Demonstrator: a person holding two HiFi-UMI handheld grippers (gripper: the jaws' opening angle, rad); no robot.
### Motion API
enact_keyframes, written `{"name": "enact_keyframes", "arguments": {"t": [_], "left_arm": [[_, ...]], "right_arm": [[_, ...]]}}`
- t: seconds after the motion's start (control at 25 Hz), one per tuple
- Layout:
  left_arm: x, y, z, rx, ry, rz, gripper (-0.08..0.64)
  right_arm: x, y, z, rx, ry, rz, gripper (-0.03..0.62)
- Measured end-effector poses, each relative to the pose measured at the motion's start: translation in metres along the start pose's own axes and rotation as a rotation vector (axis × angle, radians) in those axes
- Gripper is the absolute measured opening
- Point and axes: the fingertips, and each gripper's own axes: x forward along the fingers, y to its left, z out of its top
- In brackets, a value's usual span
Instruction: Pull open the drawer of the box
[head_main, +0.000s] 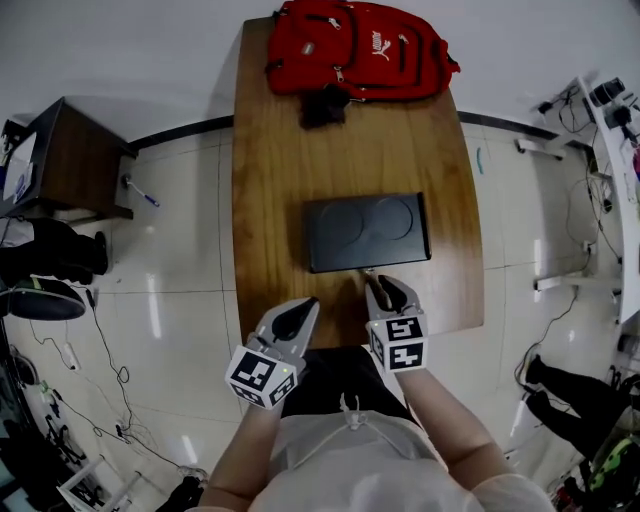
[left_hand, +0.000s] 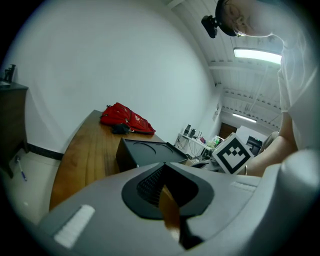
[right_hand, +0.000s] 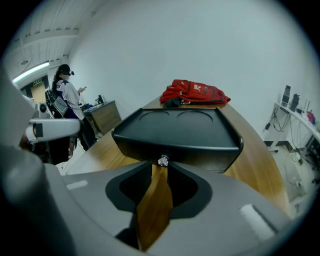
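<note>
A black box (head_main: 365, 230) with two round recesses in its lid lies flat on the wooden table (head_main: 270, 180). Its drawer front faces me and looks flush with the box, with a small metal knob (right_hand: 163, 161) at its middle. My right gripper (head_main: 372, 282) points at that front. Its jaws stand a little apart, with the knob right at the mouth of the gap and the pads not pressing on it. My left gripper (head_main: 312, 300) hovers over the table's near edge, left of the box (left_hand: 145, 150). Its tips meet and nothing is between them.
A red backpack (head_main: 355, 45) and a small dark item (head_main: 325, 105) lie at the table's far end. A dark cabinet (head_main: 70, 160) stands on the floor to the left. A person (right_hand: 67, 100) stands far off to the left in the right gripper view. Cables lie on the floor.
</note>
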Motion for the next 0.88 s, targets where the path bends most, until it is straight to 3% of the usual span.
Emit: {"name": "enact_keyframes", "arguments": {"t": [0.28,0.56,0.88], "left_arm": [[0.007,0.000,-0.011,-0.025,0.008,-0.021,0.006],[0.002,0.006,-0.017,-0.038,0.023,-0.018,0.006],[0.003,-0.004,-0.017,-0.022,0.028,-0.039,0.006]], "right_arm": [[0.021,-0.005,-0.006,0.059,0.024,-0.023,0.132],[0.028,-0.007,-0.005,0.110,0.030,-0.045,0.077],[0.023,-0.004,-0.011,0.120,0.050,-0.032,0.075]]}}
